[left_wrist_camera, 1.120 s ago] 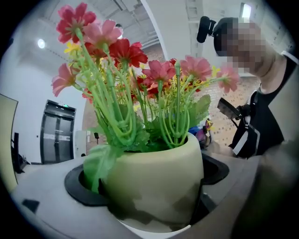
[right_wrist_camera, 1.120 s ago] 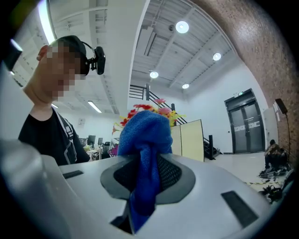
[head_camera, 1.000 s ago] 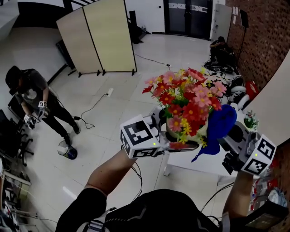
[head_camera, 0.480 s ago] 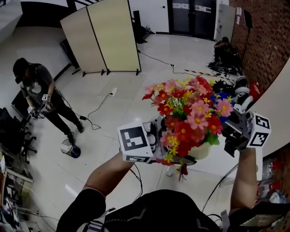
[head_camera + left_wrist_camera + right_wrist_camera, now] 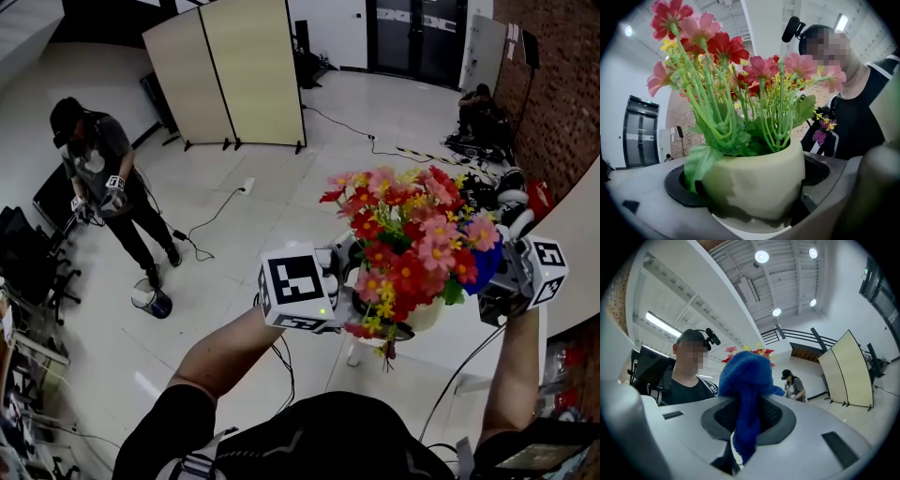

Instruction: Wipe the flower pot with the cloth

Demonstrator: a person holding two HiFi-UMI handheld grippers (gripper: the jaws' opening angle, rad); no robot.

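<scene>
A cream flower pot [image 5: 427,315] full of red, pink and yellow artificial flowers [image 5: 409,241] is held up in the air. My left gripper [image 5: 373,326] is shut on the pot, and in the left gripper view the pot wall [image 5: 754,180] fills the space between the jaws of my left gripper [image 5: 757,206]. A blue cloth [image 5: 487,265] shows just right of the blooms, mostly hidden behind them. My right gripper [image 5: 502,286] is shut on it. In the right gripper view the cloth [image 5: 743,380] bulges above the jaws of my right gripper [image 5: 745,425] and hangs down between them.
A white table [image 5: 469,345] lies below the pot. One person [image 5: 103,173] stands at the left near a small bucket [image 5: 150,302] on the floor. A beige folding screen [image 5: 234,75] stands at the back, a brick wall [image 5: 553,84] at the right.
My right gripper has risen and swung in with the cloth, which went from hanging in front of the pot's right side to sitting behind the flowers. The pot shifted slightly right.
</scene>
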